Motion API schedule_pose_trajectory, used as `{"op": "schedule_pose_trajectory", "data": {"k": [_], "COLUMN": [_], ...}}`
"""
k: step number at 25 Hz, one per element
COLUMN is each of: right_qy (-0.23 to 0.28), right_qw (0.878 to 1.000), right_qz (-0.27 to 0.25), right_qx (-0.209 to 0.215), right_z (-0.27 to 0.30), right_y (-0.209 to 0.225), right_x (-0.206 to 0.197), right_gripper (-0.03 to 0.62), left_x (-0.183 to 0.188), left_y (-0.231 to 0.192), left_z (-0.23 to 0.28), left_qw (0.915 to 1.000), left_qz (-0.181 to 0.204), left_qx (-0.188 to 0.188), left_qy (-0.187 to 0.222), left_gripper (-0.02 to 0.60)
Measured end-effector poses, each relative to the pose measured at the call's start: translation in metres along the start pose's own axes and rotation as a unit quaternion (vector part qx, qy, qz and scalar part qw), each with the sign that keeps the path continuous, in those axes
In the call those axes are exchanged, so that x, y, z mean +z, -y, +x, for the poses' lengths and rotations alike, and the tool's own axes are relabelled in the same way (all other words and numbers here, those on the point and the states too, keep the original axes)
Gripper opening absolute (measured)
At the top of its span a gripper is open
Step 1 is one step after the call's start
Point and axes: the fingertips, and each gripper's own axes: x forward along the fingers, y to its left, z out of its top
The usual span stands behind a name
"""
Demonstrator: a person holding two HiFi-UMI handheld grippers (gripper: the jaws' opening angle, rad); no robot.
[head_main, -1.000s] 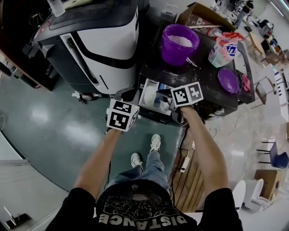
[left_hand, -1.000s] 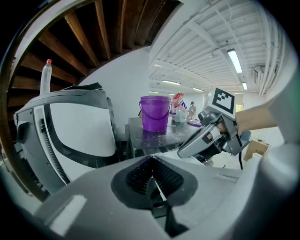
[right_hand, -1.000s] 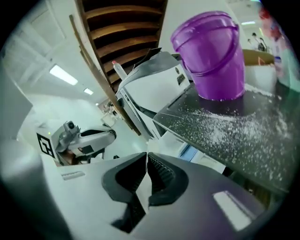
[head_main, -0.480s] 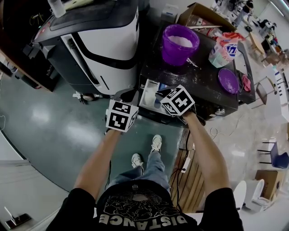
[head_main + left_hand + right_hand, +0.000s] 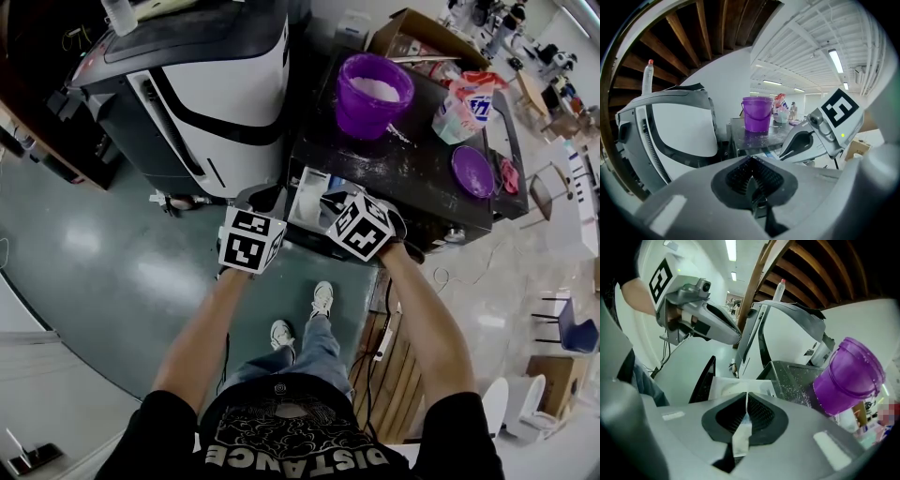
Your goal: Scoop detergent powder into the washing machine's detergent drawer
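The right claw (image 5: 746, 412) is pressed together on a thin white strip (image 5: 740, 442) that sticks back out of its pads (what the strip belongs to, I can't tell). It hangs just above the open detergent drawer (image 5: 308, 201), a white tray jutting from the front of the dark worktop (image 5: 412, 173). The left claw (image 5: 750, 180) is closed with nothing in it, level with the right one and just to its left, off the drawer's corner. Further back on the worktop stands a purple bucket (image 5: 373, 92) with white powder (image 5: 376, 85) in it, and spilled grains speckle the surface around it. To the bucket's right stands a detergent bag (image 5: 461, 105), with a purple lid (image 5: 472, 167) lying flat nearer the edge. A big white-and-black machine (image 5: 211, 89) stands beside the worktop on the left.
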Motion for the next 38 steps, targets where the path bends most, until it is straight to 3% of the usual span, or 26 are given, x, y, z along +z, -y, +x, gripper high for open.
{"op": "schedule_pose_trajectory", "data": {"k": [14,31,34,38], "right_qy": [0.009,-0.005,0.004,0.034], "right_qw": [0.994,0.977,0.982,0.994], "right_qz": [-0.083,-0.183,-0.153,-0.039], "right_qx": [-0.073,-0.109,-0.107,-0.096], "right_z": [-0.009,-0.017,-0.020,-0.031], "right_y": [0.006,0.004,0.006,0.014], "right_x": [0.006,0.012,0.013,0.018], "right_gripper": [0.035,0.035,0.035,0.035], "left_x": [0.000,0.003,0.005,0.012], "left_y": [0.002,0.001,0.000,0.001], "left_z": [-0.003,-0.011,-0.012,-0.017], "left_qw": [1.0000,0.9999,0.9999,0.9998], "left_qz": [0.002,-0.001,-0.001,-0.005], "left_qx": [0.000,0.002,0.003,0.002], "left_qy": [0.004,0.011,0.013,0.019], "left_gripper": [0.006,0.006,0.006,0.006]}}
